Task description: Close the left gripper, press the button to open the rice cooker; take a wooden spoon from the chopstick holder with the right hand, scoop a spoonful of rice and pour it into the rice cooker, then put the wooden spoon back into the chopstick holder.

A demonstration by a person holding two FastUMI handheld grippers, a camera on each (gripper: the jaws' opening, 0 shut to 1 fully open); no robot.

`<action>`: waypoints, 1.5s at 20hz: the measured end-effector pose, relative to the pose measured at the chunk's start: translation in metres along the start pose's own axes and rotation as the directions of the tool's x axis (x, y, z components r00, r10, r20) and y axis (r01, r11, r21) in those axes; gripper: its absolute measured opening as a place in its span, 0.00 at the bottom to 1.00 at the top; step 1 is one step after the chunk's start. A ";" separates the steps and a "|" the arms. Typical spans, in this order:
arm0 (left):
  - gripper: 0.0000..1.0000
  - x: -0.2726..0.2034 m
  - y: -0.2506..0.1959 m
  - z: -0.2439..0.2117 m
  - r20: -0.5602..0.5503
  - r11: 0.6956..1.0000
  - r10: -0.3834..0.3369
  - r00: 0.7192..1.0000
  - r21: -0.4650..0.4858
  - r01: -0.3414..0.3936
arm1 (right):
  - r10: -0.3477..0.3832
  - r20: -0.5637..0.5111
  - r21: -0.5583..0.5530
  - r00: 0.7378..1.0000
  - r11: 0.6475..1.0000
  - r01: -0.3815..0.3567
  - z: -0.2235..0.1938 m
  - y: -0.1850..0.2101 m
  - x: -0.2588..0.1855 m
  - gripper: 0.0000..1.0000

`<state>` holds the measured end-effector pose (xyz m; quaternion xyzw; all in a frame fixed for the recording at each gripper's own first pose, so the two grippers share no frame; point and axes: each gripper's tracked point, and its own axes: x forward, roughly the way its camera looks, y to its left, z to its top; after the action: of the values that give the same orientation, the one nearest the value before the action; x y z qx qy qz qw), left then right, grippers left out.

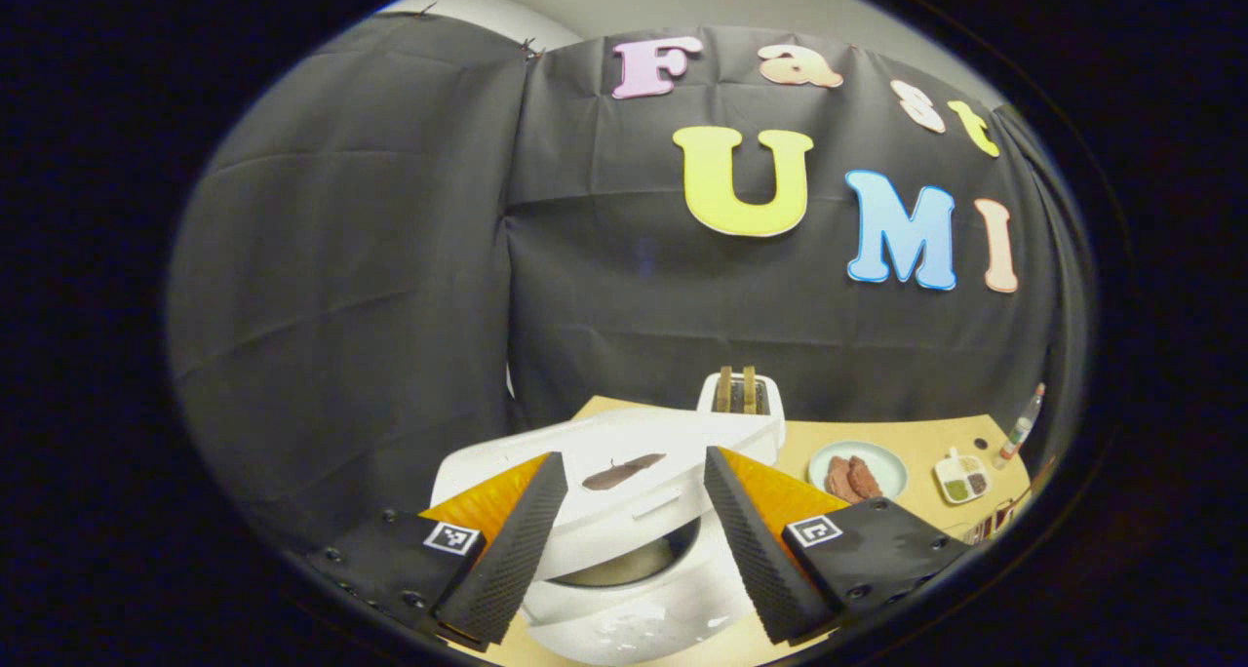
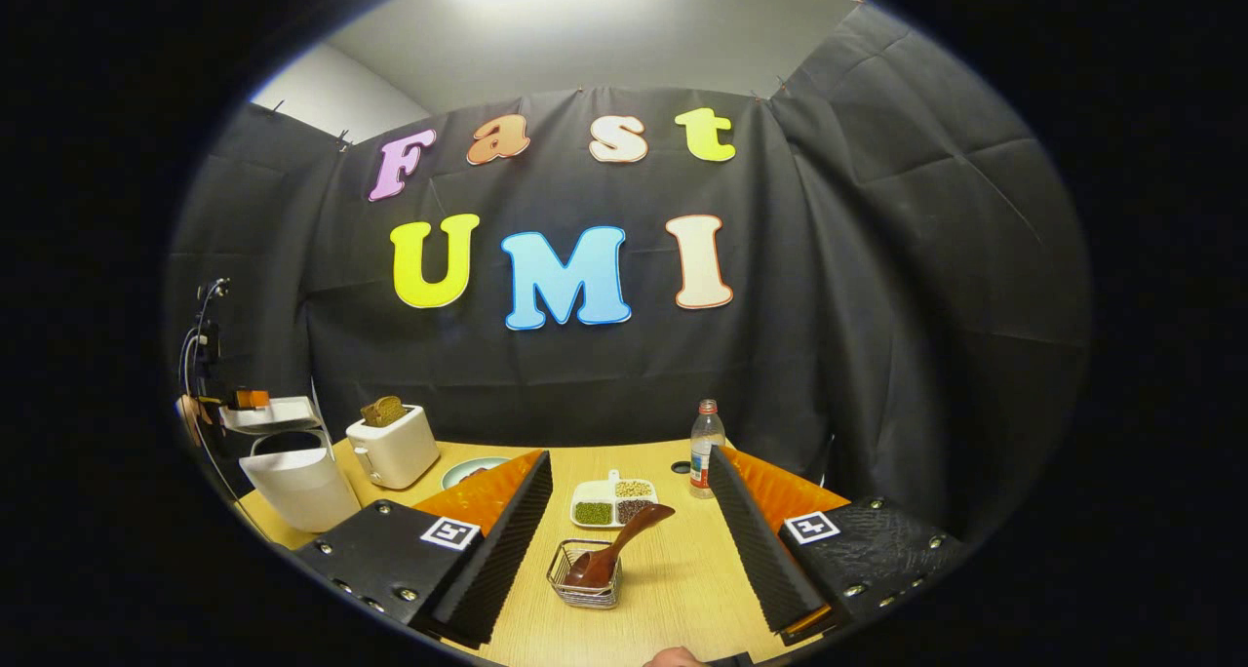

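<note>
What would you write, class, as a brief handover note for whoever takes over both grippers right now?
Left gripper: open, holding nothing, over the rice cooker, whose lid is already up.
Right gripper: open, holding nothing, facing the wire holder on the table; the wooden spoon is in the holder.
Divided dish of grains sits behind it.
Done: cooker opened.
Left: take spoon, scoop rice, pour into cooker, return spoon.

Toaster (image 2: 395,445), bottle (image 2: 706,450) and meat plate (image 1: 858,470) on table (image 2: 682,569).
</note>
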<state>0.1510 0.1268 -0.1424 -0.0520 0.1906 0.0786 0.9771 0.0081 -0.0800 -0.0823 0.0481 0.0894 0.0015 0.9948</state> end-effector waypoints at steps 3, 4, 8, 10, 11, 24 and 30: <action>0.98 0.003 -0.002 -0.021 -0.041 1.000 -0.009 0.999 -0.029 0.008 | -0.003 -0.003 -0.009 1.000 1.000 0.003 0.001 -0.002 0.001 0.98; 0.98 0.003 -0.001 -0.023 -0.047 0.999 -0.008 0.999 -0.037 0.006 | -0.003 -0.004 -0.010 1.000 1.000 0.003 0.001 -0.002 0.001 0.98; 0.98 0.006 -0.004 -0.035 -0.065 1.000 -0.003 0.998 -0.025 0.001 | -0.002 -0.012 -0.016 1.000 1.000 0.002 -0.002 -0.002 -0.001 0.98; 0.98 0.011 -0.004 -0.045 -0.085 1.000 0.000 0.996 -0.022 -0.002 | -0.004 -0.015 -0.020 1.000 1.000 0.004 -0.004 -0.002 -0.002 0.98; 0.98 0.014 -0.005 -0.050 -0.098 1.000 0.000 0.995 -0.024 -0.002 | -0.004 -0.017 -0.020 1.000 1.000 0.004 -0.005 -0.003 -0.002 0.98; 0.96 0.008 -0.021 -0.064 -0.095 0.998 -0.042 0.995 0.037 0.046 | 0.030 0.010 -0.010 0.999 1.000 -0.030 0.007 0.017 0.002 0.98; 0.99 -0.066 -0.034 0.014 0.136 0.988 -0.084 0.987 0.140 0.065 | 0.074 0.085 0.002 0.994 0.997 -0.074 0.053 0.045 0.002 0.98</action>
<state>0.1017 0.0863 -0.1022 0.0130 0.1236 0.0324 0.9917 0.0195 -0.0400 -0.0263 0.0540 0.0452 0.0361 0.9969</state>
